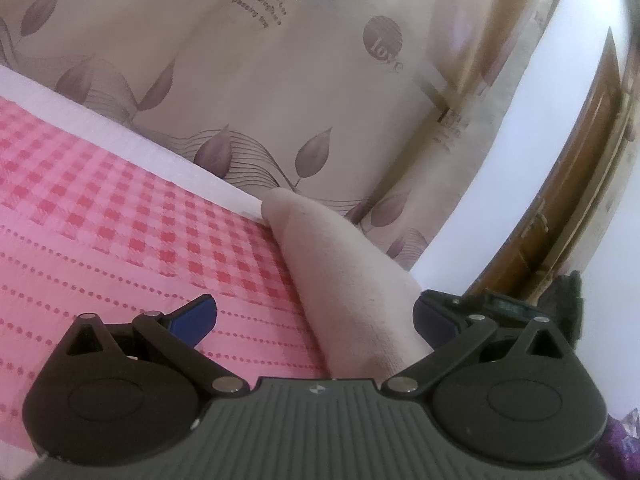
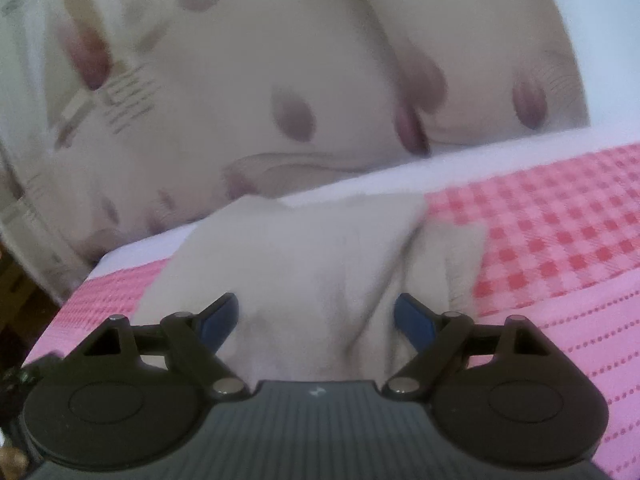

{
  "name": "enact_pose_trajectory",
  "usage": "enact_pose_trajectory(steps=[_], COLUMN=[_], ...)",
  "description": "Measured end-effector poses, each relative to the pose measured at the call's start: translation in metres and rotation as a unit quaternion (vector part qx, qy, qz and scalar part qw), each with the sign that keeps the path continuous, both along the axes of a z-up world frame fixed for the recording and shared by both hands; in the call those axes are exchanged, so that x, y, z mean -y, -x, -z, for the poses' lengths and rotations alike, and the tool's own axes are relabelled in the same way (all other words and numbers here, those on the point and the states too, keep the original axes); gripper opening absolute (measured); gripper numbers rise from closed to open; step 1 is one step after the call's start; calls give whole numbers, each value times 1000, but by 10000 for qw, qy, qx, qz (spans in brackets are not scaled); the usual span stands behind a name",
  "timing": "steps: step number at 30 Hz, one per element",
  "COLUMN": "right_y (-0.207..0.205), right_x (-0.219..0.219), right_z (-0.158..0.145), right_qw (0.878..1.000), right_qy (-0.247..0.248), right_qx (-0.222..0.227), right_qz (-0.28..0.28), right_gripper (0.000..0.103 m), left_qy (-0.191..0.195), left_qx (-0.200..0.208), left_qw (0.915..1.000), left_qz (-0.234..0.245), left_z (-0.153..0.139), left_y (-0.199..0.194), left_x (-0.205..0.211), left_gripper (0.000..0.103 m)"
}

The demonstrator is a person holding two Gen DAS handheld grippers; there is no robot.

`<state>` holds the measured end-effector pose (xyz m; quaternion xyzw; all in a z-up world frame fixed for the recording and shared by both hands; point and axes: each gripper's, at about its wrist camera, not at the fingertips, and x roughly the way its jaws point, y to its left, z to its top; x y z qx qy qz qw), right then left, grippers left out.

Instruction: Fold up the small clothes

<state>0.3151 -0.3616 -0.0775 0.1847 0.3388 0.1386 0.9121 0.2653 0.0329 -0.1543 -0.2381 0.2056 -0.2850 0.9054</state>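
A leaf-printed curtain (image 1: pixel 280 92) hung behind the bed, whose pink checked cover (image 1: pixel 120 220) carried the pale folded cloth (image 2: pixel 304 264) near its white edge. The left tool (image 1: pixel 314 320) stood wide beside that cloth, gripping nothing. The right tool (image 2: pixel 316 320) also gaped wide over it, pads clear.

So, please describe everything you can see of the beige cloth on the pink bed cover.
The beige cloth looks soft and fleecy, plain, with no print. It lies on the pink checked cover, folded over itself with a soft crease, reaching towards the white strip near the leaf-print curtain. The right gripper stands open over it; its pads do not press it.
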Motion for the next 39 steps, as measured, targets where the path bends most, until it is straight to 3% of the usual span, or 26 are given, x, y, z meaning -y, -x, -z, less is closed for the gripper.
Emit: enact_pose_trajectory(steps=[4, 6, 8, 10, 14, 17, 18, 19, 22, 23, 24, 25, 31, 36, 39], right_y=[-4, -4, 0, -1, -15, -26, -27, -30, -31, -30, -27, -26, 1, 5, 7], right_x=[13, 3, -9, -18, 0, 16, 15, 11, -11, -18, -21, -21, 4, 39, 45], right_z=[9, 10, 5, 4, 14, 26, 27, 27, 23, 22, 22, 22, -1, 16, 25], right_qw=[9986, 9995, 9990, 9982, 9991, 9946, 9936, 9941, 9988, 9994, 9994, 9994, 9972, 9990, 9996], right_qy=[-513, -313, -79, 84, -349, -1031, -1120, -1083, -431, -156, 35, 92, 504, 388, 152], right_qx=[8, 34, 196, 244, 0, -146, -117, -113, -99, -22, 37, 60, 538, 168, 197], right_qz=[146, -80, -395, -541, -224, 16, 38, -2, -232, -312, -329, -338, -92, 129, 121], right_gripper=[86, 86, 80, 64, 59, 68, 76, 81, 80, 72, 38, 30, 24, 24, 24], left_qy=[-2, -6, -2, 9, 42, 39, 37, 39, 64, 68, 69, 73, 94, 78, 83], left_qx=[-20, -39, -69, -111, -156, -174, -186, -202, -246, -261, -277, -293, -342, -349, -346], left_qw=[10000, 10000, 10000, 9999, 9998, 9998, 9998, 9997, 9996, 9995, 9995, 9994, 9991, 9990, 9990], left_qz=[14, 6, -15, -39, -77, -82, -89, -96, -136, -149, -160, -176, -246, -261, -279], left_z=[0, 0, 0, 1, 1, 1, 1, 1, 2, 2, 2, 2, 2, 1, 1], left_y=[0, -1, -1, -2, -4, -4, -4, -4, -5, -6, -6, -6, -6, -6, -6], left_x=[0, 1, 1, 1, 0, 0, 0, 0, 0, -1, -1, -2, -2, -1, -1], left_gripper=[103, 103, 103, 103, 103, 103, 103, 103, 103, 103, 103, 103, 103, 103, 103])
